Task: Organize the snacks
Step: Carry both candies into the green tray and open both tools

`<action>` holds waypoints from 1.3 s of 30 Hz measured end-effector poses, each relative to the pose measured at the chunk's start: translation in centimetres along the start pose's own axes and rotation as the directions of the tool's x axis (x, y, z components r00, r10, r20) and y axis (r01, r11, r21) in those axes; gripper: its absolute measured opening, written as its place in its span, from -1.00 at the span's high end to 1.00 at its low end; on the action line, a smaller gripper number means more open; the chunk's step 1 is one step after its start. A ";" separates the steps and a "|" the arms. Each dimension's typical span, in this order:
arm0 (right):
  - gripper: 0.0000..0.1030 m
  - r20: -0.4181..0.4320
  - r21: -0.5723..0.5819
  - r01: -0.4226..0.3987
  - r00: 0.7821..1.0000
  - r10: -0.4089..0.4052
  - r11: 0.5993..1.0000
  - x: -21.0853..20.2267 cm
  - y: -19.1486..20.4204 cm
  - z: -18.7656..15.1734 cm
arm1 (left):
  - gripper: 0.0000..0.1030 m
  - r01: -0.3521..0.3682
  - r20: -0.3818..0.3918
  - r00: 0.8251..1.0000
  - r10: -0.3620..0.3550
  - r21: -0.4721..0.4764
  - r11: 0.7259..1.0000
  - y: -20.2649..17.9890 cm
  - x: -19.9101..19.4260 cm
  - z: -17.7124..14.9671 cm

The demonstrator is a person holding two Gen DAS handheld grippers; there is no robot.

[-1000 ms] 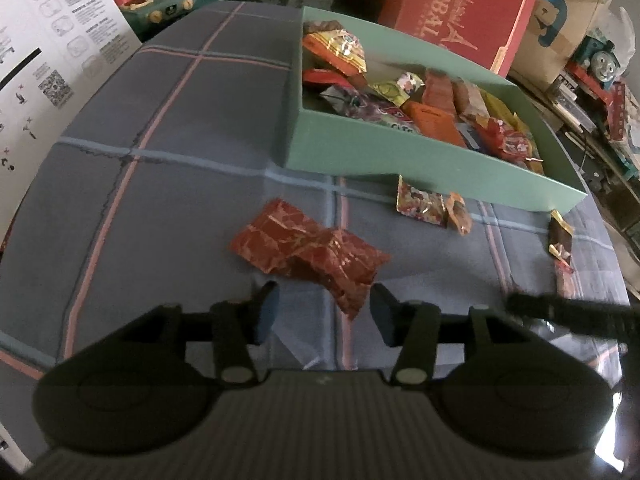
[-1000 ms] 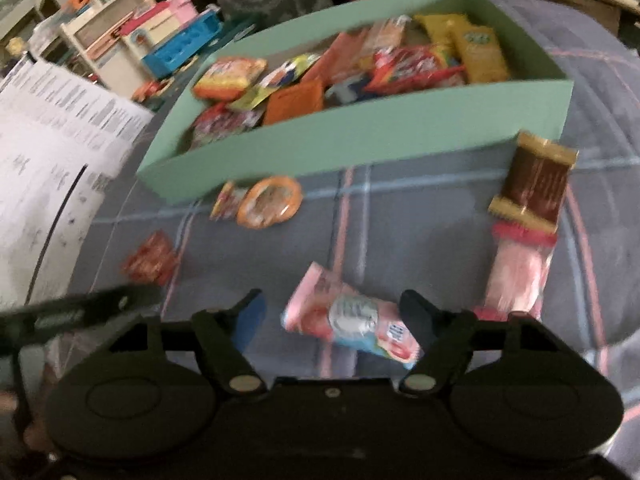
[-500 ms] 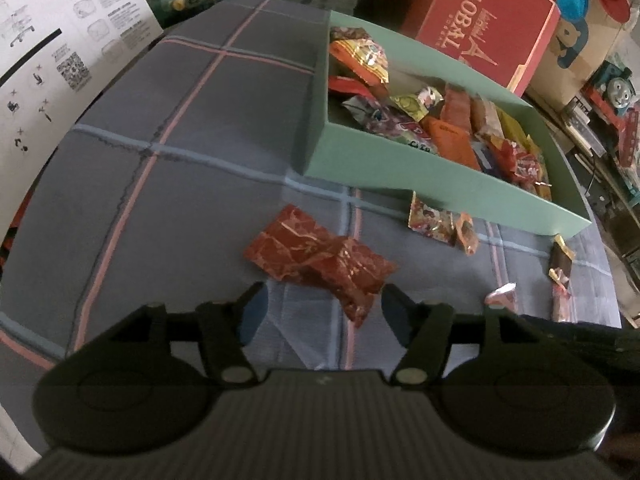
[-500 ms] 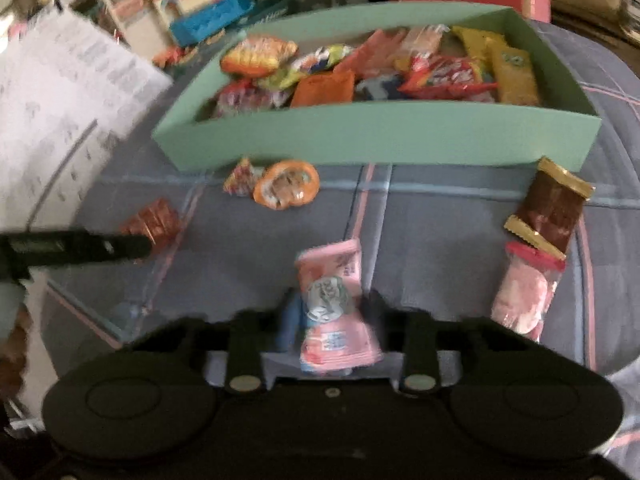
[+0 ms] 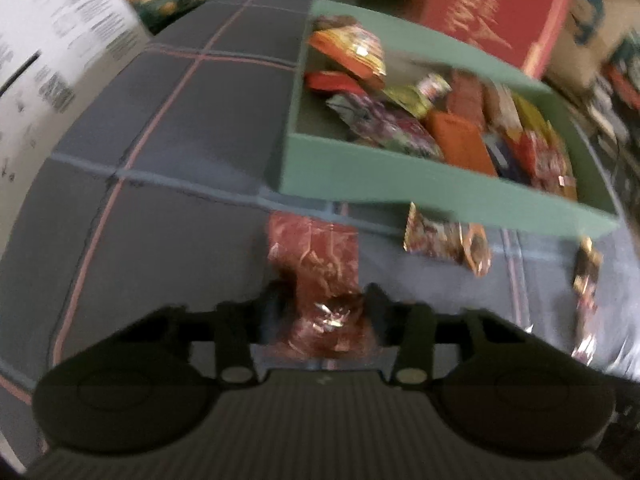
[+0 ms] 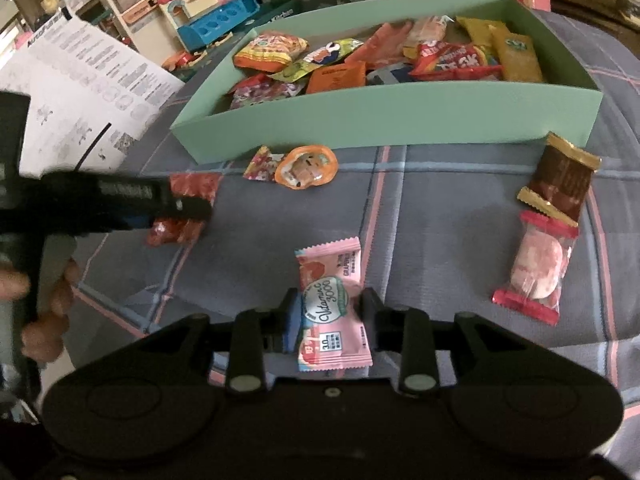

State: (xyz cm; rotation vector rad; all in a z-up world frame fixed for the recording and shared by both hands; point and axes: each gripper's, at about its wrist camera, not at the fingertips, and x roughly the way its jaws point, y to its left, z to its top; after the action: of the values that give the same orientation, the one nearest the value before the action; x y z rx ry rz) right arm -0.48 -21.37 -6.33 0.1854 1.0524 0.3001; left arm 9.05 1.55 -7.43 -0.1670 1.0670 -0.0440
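Both grips set, one snack each, so two go to the box (image 6: 384,120) in one trip. My left hand-held gripper (image 5: 324,312) is clamped on the red packet (image 5: 320,264), low centre of the left view; the jaws have just been closing and the foil now bunches between the pads, its far end pointing up-frame toward the box's near wall. My right hand-held gripper (image 6: 330,316) is clamped on the pink sachet (image 6: 334,308), low centre of the right view, pads pinching its waist so it stands lengthwise along the fingers; that grip looks settled. Both pinch mid-body, which I judge keeps thin wrappers from slipping out. The box sits in the upper half of both views on the plaid cloth (image 6: 440,216), already well filled. Still loose outside it: an orange round snack (image 6: 306,166) with a small packet just beside it against the near wall, and a brown bar (image 6: 560,180) touching a pink-and-red pack (image 6: 536,268) at right. Against a second ago: the red packet lay flat and crosswise ahead of open jaws, the sachet lay slantwise between wide jaws; both are now turned in line and gripped. The left view has blurred with movement.
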 end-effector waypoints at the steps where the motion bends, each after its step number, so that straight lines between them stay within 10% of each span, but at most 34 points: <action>1: 0.38 0.003 0.007 -0.002 1.000 0.002 1.000 0.0 -0.1 0.0 | 0.21 0.000 0.004 1.000 -0.001 0.030 1.000 -0.3 0.0 -0.3; 23: 0.42 0.076 0.094 -0.018 0.997 0.011 0.995 -1.7 -0.2 0.7 | 0.27 0.046 0.088 0.995 -0.056 0.112 0.993 -0.8 -4.4 -1.7; 39: 0.41 0.249 0.180 -0.042 0.968 -0.004 0.983 -4.1 -2.1 10.3 | 0.26 0.067 0.220 0.971 -0.095 0.132 0.989 -1.7 -4.8 9.1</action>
State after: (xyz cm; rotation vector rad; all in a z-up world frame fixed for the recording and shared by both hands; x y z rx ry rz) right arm 6.93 -24.82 1.41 0.3904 0.8286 0.1902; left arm 14.75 1.50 1.32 -0.1009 0.8274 -0.1616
